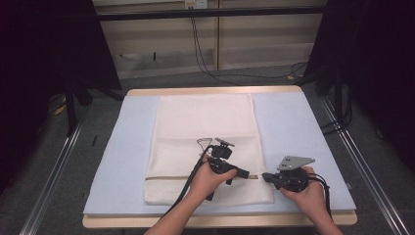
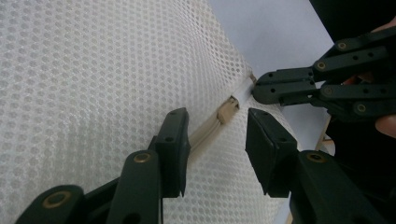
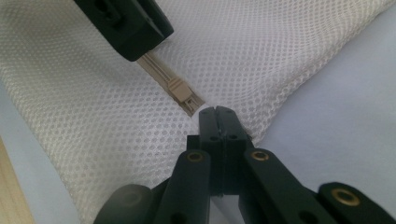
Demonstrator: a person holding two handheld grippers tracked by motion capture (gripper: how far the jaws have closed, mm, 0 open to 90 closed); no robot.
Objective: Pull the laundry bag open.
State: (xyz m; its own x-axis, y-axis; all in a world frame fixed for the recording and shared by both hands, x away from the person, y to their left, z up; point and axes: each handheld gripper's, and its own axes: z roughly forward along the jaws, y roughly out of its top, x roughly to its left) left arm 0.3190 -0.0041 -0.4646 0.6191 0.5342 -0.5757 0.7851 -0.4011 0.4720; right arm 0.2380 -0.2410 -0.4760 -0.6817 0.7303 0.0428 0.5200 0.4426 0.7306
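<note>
Mesh laundry bag (image 1: pixel 205 147) lying flat on the pale blue mat (image 1: pixel 293 127), long axis running from near edge to far edge, zipper (image 1: pixel 195 178) crossing it sideways close to the near end. Plenty of bare mat left and right of the bag, a thin strip past its near hem, wooden table edge (image 1: pixel 215 91) showing at the far side. Zipper slider (image 2: pixel 228 108) sitting near the bag's right end, pointing along the zipper line toward that corner. Left gripper (image 2: pixel 217 140) hovering over the zipper with jaws apart, straddling the slider, not touching it. Right gripper (image 3: pixel 215 113) pressed together, pinching the zipper's end at the bag's right edge, just beside the slider. Not much room between the two grippers.
</note>
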